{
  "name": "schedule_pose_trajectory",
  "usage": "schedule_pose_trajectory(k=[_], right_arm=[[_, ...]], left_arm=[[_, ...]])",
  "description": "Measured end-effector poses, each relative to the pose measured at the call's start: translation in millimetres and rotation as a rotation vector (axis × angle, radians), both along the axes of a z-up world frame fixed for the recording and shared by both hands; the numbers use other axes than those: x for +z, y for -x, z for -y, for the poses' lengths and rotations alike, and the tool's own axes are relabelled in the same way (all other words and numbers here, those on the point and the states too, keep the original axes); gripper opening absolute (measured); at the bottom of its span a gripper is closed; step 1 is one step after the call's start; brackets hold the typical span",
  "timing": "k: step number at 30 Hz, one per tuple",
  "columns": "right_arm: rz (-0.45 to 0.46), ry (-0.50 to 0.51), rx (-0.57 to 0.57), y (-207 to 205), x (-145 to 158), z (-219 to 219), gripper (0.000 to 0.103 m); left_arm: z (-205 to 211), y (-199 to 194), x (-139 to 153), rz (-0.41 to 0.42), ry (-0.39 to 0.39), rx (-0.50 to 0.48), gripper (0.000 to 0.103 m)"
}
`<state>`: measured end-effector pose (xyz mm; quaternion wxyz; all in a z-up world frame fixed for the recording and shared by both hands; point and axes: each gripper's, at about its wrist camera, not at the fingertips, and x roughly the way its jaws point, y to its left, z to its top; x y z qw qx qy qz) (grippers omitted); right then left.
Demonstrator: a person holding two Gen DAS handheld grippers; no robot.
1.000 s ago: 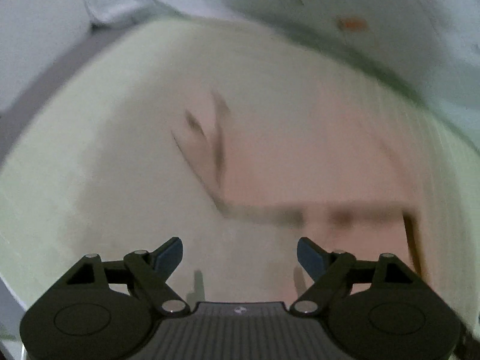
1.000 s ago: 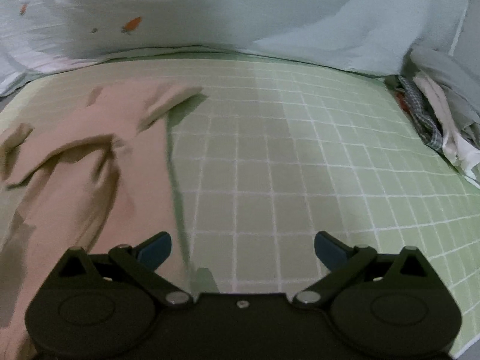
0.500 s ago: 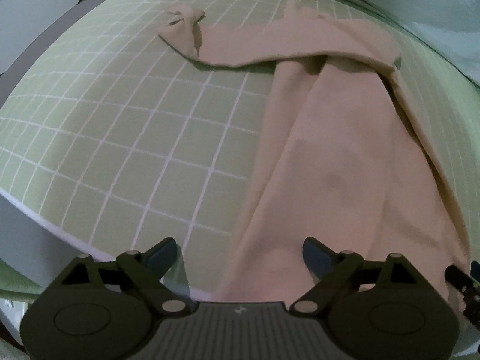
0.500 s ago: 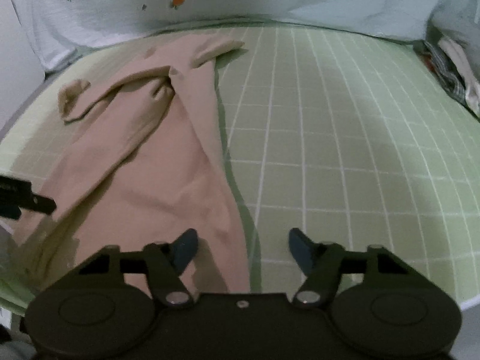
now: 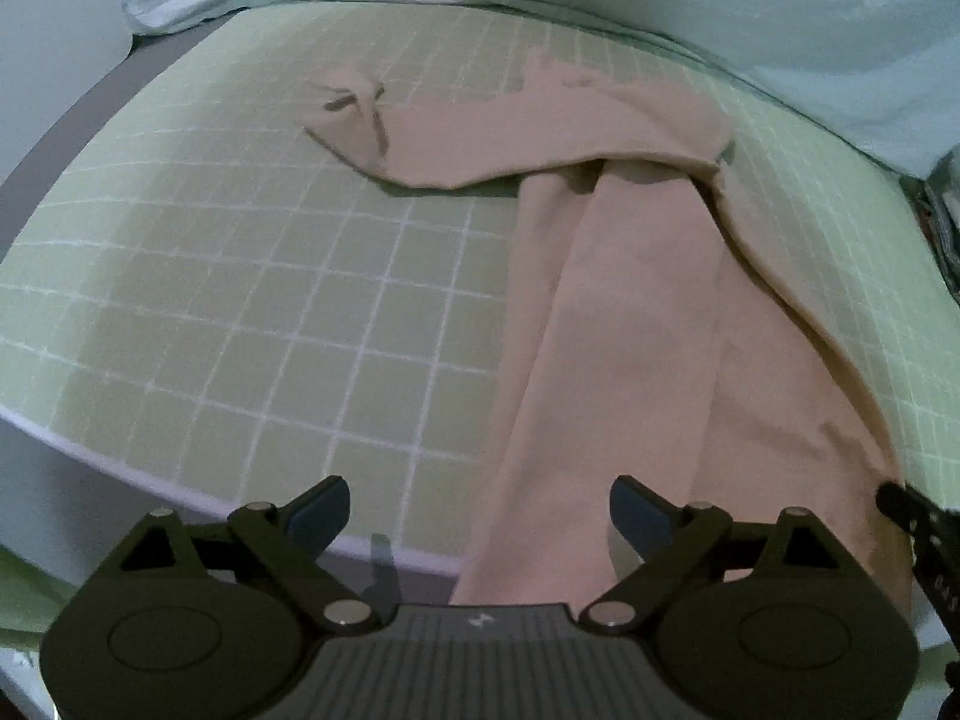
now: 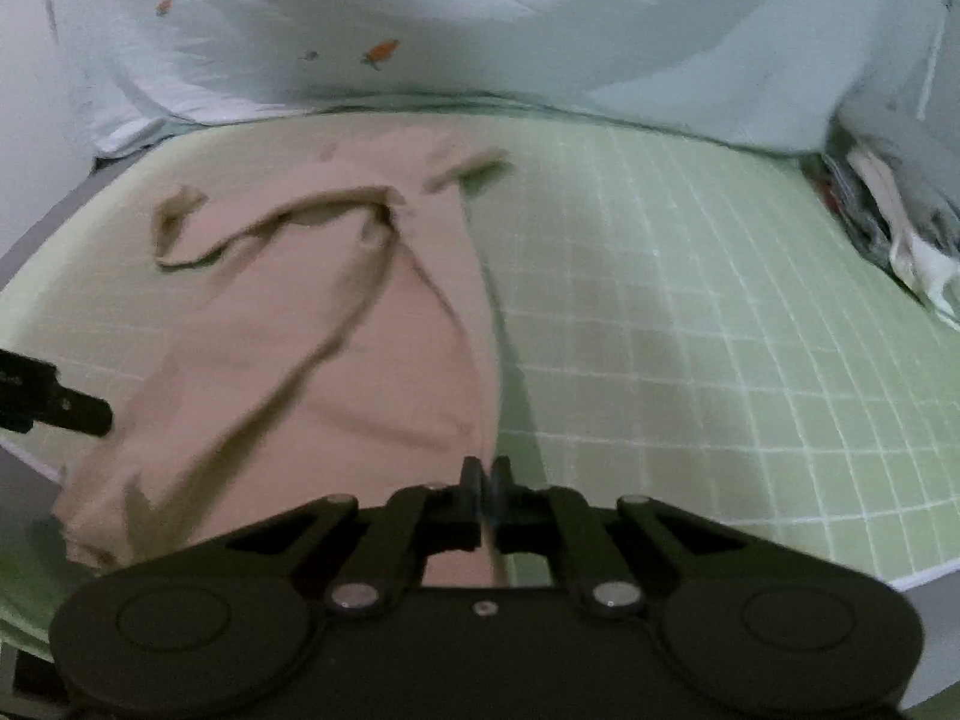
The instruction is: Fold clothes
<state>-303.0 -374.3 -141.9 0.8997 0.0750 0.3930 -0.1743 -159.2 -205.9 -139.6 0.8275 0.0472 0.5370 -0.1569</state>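
Matt pink cloth garment [image 5: 630,312] on smooth green gridded sheet [image 5: 240,276].

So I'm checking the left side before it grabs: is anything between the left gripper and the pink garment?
Nothing visible. The left gripper is open, and the pink garment lies right ahead between its fingers on the green checked sheet. The right gripper is shut at the garment's near right edge.

Garment [image 5: 630,312] on mat [image 5: 270,300]; clothes pile [image 6: 888,222] right.
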Motion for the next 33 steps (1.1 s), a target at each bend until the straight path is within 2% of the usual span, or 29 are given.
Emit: schedule_pose_trajectory(k=[4, 7, 12, 14, 16, 18, 20, 24, 27, 33], right_arm=[[0.040, 0.006, 0.074, -8, 15, -32, 0.003], [0.048, -0.033, 0.116, -19, 14, -50, 0.003], [0.004, -0.170, 0.109, -36, -14, -63, 0.004], [-0.045, -0.243, 0.085, -40, -31, -60, 0.004], [-0.046, -0.270, 0.091, -38, -33, -59, 0.010], [-0.049, -0.291, 0.117, -36, -30, -58, 0.031], [-0.049, -0.319, 0.139, -36, -26, -56, 0.045], [-0.020, -0.318, 0.159, -38, -13, -42, 0.050], [0.043, -0.295, 0.129, -47, 5, -10, 0.058], [0.127, -0.273, 0.040, -74, 18, 54, 0.058]], left_arm=[[-19, 4, 9, 0.017, 0.001, -0.003, 0.093], [-34, 8, 15, 0.033, -0.006, 0.014, 0.093], [-60, 17, 13, 0.013, -0.020, 0.058, 0.093], [-67, 18, 9, -0.010, -0.030, 0.085, 0.093], [-71, 17, 6, -0.025, -0.034, 0.109, 0.093], [-73, 15, 5, -0.034, -0.033, 0.130, 0.093], [-68, 10, 7, -0.035, -0.028, 0.147, 0.093], [-53, 1, 16, -0.009, -0.017, 0.177, 0.093], [-39, -12, 23, 0.012, -0.006, 0.210, 0.093], [-22, -38, 30, 0.044, -0.002, 0.290, 0.093]])
